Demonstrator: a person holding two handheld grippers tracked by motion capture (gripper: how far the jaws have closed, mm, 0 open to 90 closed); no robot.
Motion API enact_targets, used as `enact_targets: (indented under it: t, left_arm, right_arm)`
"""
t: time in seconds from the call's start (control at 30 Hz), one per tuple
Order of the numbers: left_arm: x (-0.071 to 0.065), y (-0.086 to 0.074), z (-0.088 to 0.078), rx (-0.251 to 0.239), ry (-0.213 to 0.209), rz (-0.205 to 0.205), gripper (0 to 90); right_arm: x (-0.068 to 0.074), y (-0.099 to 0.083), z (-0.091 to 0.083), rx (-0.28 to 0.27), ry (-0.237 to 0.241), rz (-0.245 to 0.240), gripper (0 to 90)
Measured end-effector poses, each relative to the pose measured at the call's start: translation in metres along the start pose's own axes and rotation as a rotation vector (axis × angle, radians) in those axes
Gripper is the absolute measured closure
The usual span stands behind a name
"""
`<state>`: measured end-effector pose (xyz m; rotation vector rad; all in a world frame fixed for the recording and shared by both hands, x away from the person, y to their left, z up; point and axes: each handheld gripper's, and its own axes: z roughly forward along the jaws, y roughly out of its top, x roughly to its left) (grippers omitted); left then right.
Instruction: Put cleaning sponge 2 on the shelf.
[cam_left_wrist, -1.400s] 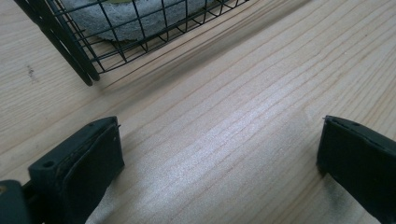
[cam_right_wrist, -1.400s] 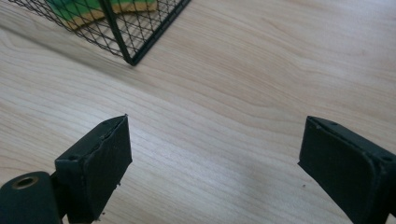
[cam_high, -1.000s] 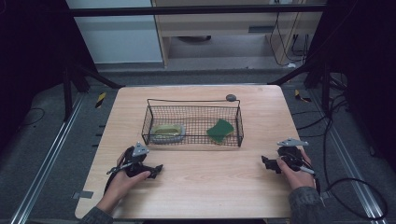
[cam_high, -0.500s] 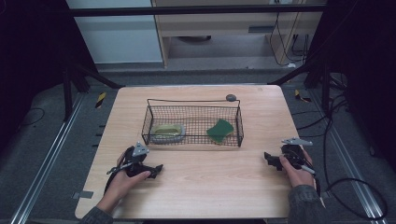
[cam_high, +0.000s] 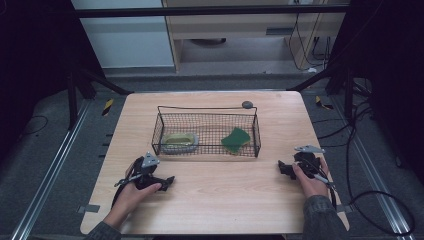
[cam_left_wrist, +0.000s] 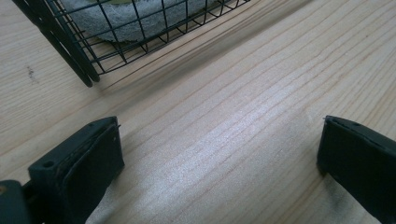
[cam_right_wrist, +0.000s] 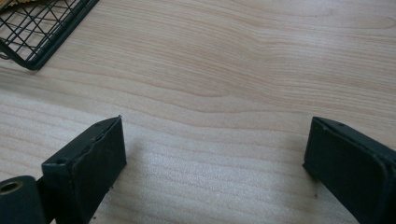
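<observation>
The wire basket stands ahead of and between both grippers, already holding a grey-rimmed dish and a green sponge; by the look of it, loading is done. Left gripper and right gripper rest on the table, jaws wide and empty, the right's having just been opening.
</observation>
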<state>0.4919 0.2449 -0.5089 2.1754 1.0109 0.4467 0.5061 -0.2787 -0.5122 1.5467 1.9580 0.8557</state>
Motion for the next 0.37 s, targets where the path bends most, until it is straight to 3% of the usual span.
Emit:
enact_targets:
  t: [0.23, 0.37]
  left_arm:
    - [0.0, 0.0, 0.0, 0.0, 0.0, 0.0, 0.0]
    - [0.0, 0.0001, 0.0001, 0.0, 0.0, 0.0, 0.0]
  right_arm:
    - [0.0025, 0.0005, 0.0009, 0.01, -0.014, 0.011, 2.9]
    - [0.0069, 0.0, 0.0005, 0.019, -0.053, 0.054, 0.4]
